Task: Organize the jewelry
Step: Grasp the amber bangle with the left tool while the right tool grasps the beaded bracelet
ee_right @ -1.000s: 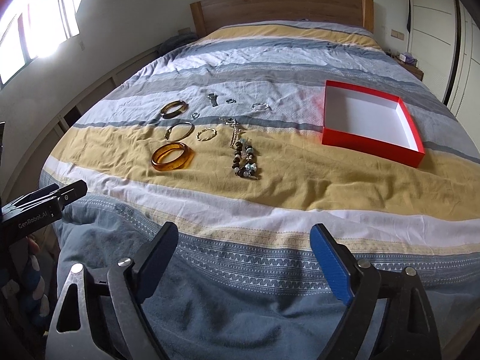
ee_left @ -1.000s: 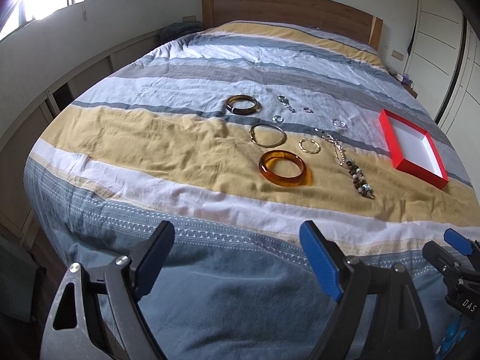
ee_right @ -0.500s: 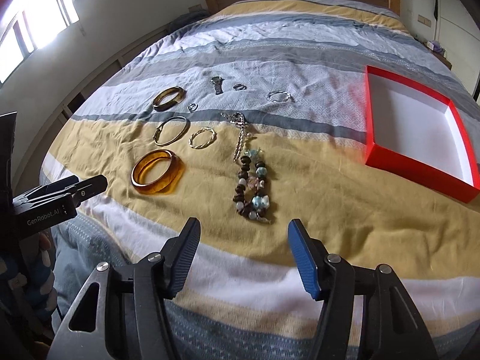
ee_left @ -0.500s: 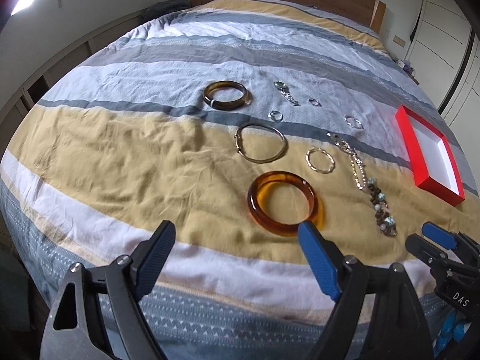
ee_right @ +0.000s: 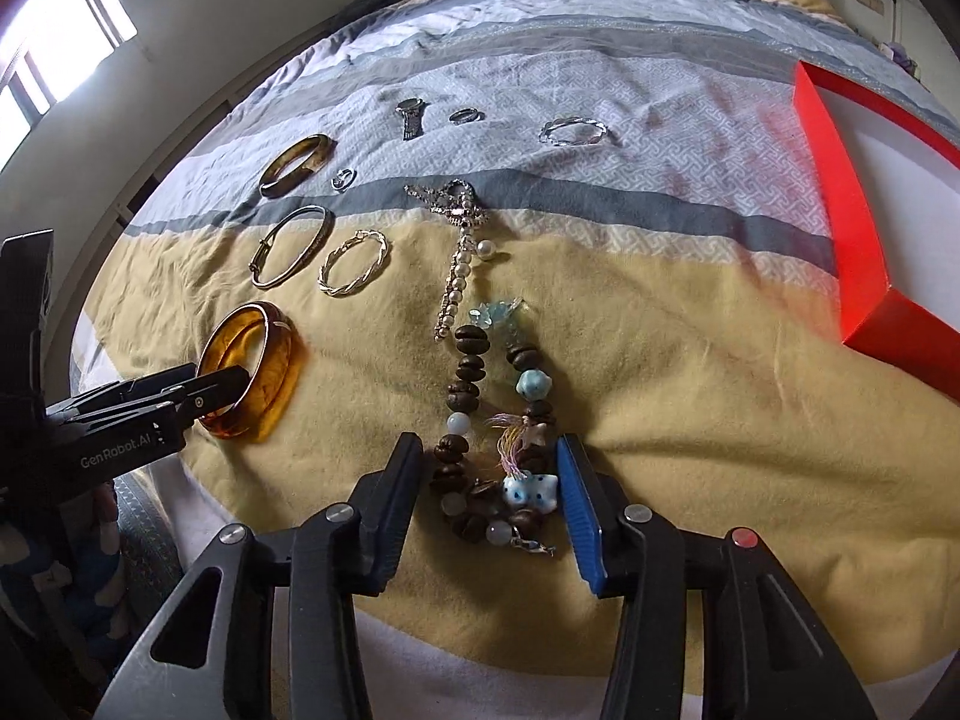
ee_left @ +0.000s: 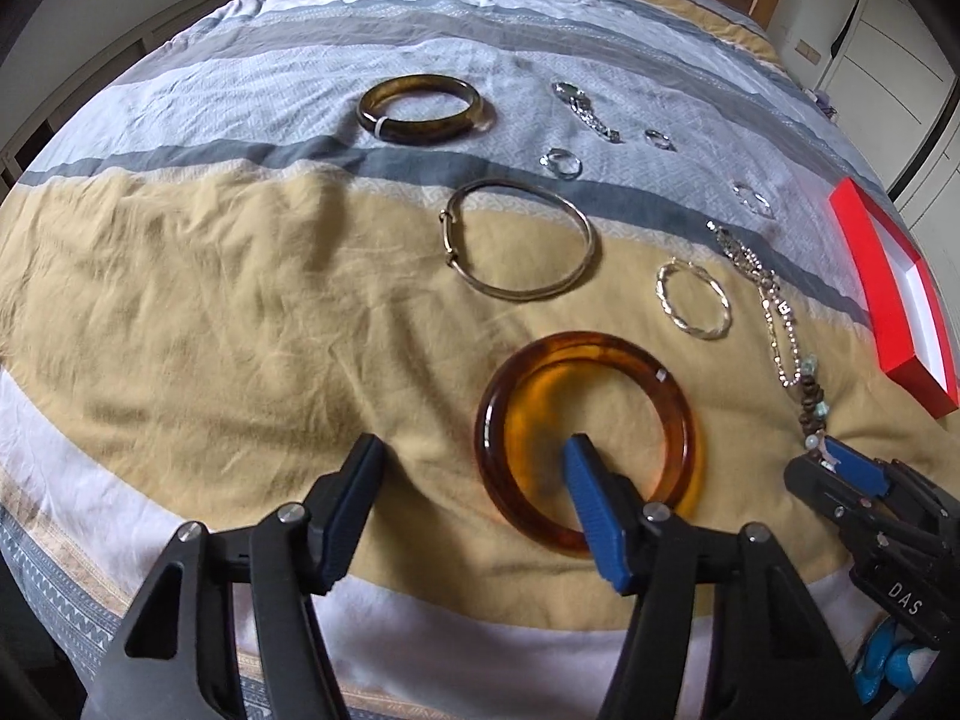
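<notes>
The left gripper point(ee_left: 471, 465) stood wide open over the striped bedspread point(ee_left: 210, 312), its blue-padded finger point(ee_left: 591, 510) reaching into the hole of a translucent amber bangle point(ee_left: 585, 438) while the black finger sat outside the ring to the left; whether the pad touched the bangle could not be told from either view. The right gripper point(ee_right: 489, 483) was also open, its two fingers straddling the near end of a beaded bracelet point(ee_right: 492, 420) of dark brown wooden beads, pale round beads and light-blue ceramic pieces, with neither pad clearly pressing it.

The jewelry lay spread across the yellow and grey bands of the cover. Beyond the amber bangle rested a thin metal bangle point(ee_left: 522, 240), a twisted gold hoop bracelet point(ee_left: 693, 300) just beside it, and farther back a dark tortoiseshell bangle point(ee_left: 420, 110). A pearl and rhinestone chain point(ee_right: 459, 252) ran up from the beaded bracelet. Small silver pieces sat on the grey-white stripe: a watch-like piece point(ee_right: 410, 114), a small ring point(ee_right: 467, 116), a twisted silver bracelet point(ee_right: 573, 133) and another ring point(ee_left: 561, 163).

An open red box point(ee_right: 840, 180) with a white lining lay well apart to the right, nothing visible inside it.
</notes>
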A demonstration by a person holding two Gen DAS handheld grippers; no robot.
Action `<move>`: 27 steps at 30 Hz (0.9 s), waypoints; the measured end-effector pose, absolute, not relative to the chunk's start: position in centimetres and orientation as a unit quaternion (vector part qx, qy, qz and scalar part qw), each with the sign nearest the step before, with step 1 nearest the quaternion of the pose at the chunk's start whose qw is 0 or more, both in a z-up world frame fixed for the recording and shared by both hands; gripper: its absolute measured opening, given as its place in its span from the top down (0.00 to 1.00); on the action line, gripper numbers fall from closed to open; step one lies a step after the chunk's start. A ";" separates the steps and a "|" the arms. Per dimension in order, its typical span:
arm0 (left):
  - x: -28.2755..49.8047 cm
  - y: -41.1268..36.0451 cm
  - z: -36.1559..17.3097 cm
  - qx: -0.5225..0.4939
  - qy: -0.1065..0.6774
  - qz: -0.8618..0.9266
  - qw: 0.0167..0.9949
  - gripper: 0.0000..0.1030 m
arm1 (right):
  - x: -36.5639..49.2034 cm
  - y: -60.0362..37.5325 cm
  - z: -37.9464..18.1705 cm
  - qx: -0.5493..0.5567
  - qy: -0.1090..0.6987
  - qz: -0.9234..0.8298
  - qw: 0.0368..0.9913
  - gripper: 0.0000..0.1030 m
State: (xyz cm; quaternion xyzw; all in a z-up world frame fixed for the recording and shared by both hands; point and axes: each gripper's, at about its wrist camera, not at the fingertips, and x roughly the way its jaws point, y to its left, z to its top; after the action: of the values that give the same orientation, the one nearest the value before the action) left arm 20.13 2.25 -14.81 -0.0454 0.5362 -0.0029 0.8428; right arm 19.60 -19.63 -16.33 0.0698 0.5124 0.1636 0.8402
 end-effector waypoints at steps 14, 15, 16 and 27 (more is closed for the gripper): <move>20.7 2.4 -14.2 -0.045 0.533 0.009 0.845 0.89 | 19.5 -21.4 -16.5 0.120 0.509 0.182 0.833 0.83; 20.5 2.4 -13.9 -0.044 0.531 0.013 0.846 0.90 | 19.2 -21.4 -16.3 0.121 0.507 0.184 0.833 0.83; 20.2 2.4 -13.6 -0.041 0.528 0.016 0.848 0.90 | 18.9 -21.4 -16.0 0.122 0.506 0.185 0.834 0.83; 16.4 1.8 -8.9 -0.016 0.496 0.029 0.868 0.90 | 14.3 -22.1 -11.2 0.129 0.467 0.194 0.853 0.83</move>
State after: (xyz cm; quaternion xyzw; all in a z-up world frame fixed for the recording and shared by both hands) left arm 16.40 1.80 -8.93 -0.0156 0.4960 0.0292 0.8677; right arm 14.28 -22.12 -11.21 0.1292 0.4674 0.1939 0.8528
